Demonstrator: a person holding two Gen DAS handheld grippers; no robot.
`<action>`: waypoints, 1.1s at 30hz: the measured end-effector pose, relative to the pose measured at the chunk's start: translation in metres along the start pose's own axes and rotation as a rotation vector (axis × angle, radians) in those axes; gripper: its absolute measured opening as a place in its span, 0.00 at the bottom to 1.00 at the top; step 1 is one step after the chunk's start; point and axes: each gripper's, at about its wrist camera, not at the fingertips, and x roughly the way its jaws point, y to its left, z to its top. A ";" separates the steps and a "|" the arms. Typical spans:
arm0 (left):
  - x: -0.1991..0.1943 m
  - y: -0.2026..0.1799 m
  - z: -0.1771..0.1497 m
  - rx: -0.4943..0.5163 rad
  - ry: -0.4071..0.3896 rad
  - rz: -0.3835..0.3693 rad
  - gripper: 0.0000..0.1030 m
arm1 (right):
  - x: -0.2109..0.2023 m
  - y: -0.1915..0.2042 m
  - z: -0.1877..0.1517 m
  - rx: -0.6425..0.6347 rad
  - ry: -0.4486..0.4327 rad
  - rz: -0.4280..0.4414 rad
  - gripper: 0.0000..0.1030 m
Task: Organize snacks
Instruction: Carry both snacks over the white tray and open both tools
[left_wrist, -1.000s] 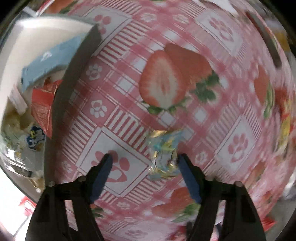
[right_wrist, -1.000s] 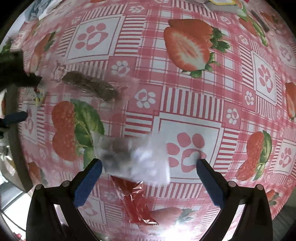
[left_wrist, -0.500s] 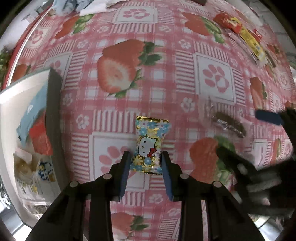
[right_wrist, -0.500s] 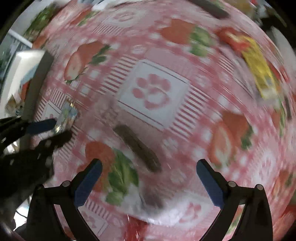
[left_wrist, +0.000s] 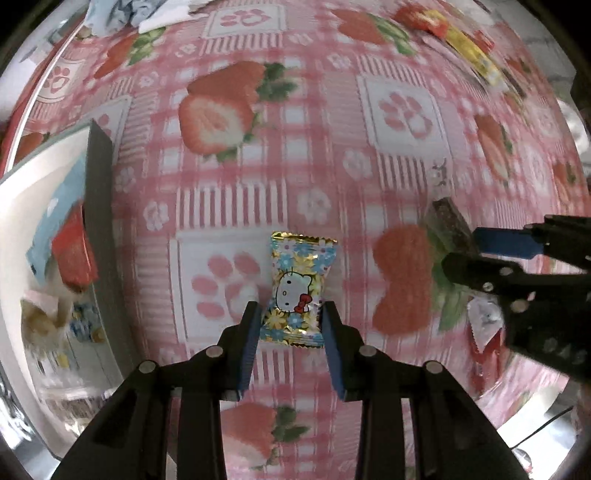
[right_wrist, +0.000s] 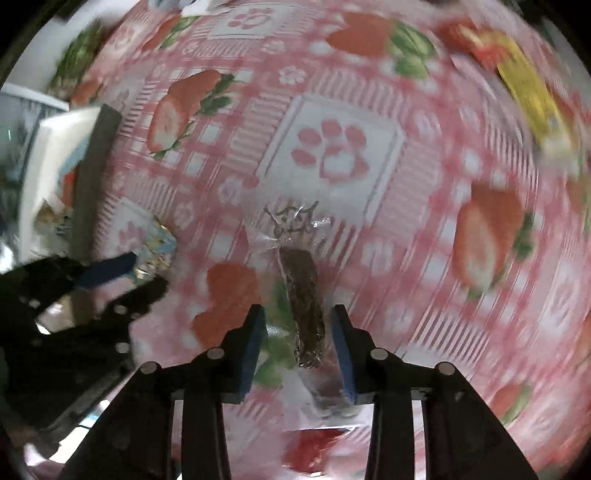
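**Two snacks in the jaws, more waiting on the cloth**

Fingers of our left gripper (left_wrist: 291, 325) press against both side edges of the Hello Kitty candy packet (left_wrist: 298, 286), clamped on its lower half while it sits over the strawberry tablecloth (left_wrist: 332, 122); whether it is lifted clear we cannot tell. Our right gripper (right_wrist: 300, 341) has its jaws drawn in around the dark bar in a clear wrapper (right_wrist: 304, 306). One pad looks to touch the wrapper's edge, yet a gap shows on the other side and the view is blurred, so we cannot tell whether the grip is made.

At our left stands the white bin (left_wrist: 33, 221), already holding a red pack (left_wrist: 72, 254), a pale blue pack and some smaller sweets, so we judge part of the sorting done. Left to gather: the two snacks in hand, a red wrapper (right_wrist: 317, 448) near the right gripper, and yellow and red packets (left_wrist: 469, 51) at the far edge. We judge ourselves roughly midway.
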 end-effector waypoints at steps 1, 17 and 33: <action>0.002 -0.001 -0.011 0.017 0.009 -0.004 0.35 | 0.000 0.000 -0.009 0.007 0.002 0.005 0.38; -0.031 0.006 -0.088 0.076 -0.025 -0.065 0.35 | -0.021 0.006 -0.060 0.113 0.002 0.106 0.38; -0.098 0.111 -0.101 -0.113 -0.185 0.021 0.35 | -0.064 0.114 -0.007 -0.071 -0.015 0.173 0.38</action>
